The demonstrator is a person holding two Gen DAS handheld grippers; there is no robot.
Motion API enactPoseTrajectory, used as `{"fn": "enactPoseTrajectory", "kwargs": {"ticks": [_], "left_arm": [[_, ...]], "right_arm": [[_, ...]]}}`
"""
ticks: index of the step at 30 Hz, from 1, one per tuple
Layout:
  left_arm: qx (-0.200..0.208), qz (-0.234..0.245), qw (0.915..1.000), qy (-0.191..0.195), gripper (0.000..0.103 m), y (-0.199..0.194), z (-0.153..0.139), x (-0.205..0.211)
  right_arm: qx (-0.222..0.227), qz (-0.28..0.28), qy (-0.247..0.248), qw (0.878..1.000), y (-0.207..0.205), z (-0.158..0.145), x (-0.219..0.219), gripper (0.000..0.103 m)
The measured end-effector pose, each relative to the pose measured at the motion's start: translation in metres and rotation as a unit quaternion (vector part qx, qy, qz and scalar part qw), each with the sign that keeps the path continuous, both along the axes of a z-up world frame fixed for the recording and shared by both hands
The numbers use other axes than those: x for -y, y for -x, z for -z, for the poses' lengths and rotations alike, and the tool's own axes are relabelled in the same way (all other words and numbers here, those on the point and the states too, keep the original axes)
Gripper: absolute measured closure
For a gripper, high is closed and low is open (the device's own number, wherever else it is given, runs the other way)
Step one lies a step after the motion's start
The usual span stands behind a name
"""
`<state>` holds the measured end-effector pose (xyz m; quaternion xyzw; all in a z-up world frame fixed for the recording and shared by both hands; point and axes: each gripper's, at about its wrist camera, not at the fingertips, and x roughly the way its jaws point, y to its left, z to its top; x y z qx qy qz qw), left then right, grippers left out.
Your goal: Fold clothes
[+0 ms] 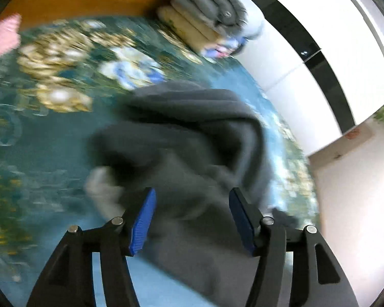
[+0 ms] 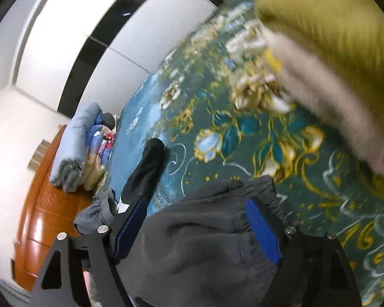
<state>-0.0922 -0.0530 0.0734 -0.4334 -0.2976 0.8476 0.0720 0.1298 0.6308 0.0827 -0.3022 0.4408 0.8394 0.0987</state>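
A dark grey garment lies rumpled on the teal flowered bedspread; the left wrist view is blurred. My left gripper hovers over its near part, jaws apart, blue pads clear of the cloth. In the right wrist view the same grey garment shows a gathered elastic edge and a black part stretching away. My right gripper stands wide open above it, the cloth lying between the fingers without being pinched.
A person's olive-yellow sleeve with a beige cuff crosses the upper right. Folded quilts are stacked at the bed's end by the wooden board. A pink cloth lies far left. White wardrobe doors stand beside the bed.
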Motion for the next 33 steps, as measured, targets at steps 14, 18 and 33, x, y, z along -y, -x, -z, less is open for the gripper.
{"fn": "enactPoseTrajectory", "kwargs": {"ticks": [14,18,33], "left_arm": [[-0.003,0.023,0.9995,0.023,0.091,-0.007,0.029,-0.030],[-0.133,0.096,0.9864,0.000,0.091,-0.025,-0.016,-0.045],[-0.018,0.010,0.9973,0.070,0.051,0.022,0.044,-0.022]], "right_arm": [[0.019,-0.013,-0.029,0.999,-0.077,0.009,0.034,0.018],[0.016,0.011,0.001,1.000,-0.092,0.023,0.031,0.018],[0.026,0.041,0.042,0.998,-0.116,0.052,0.032,0.018]]}}
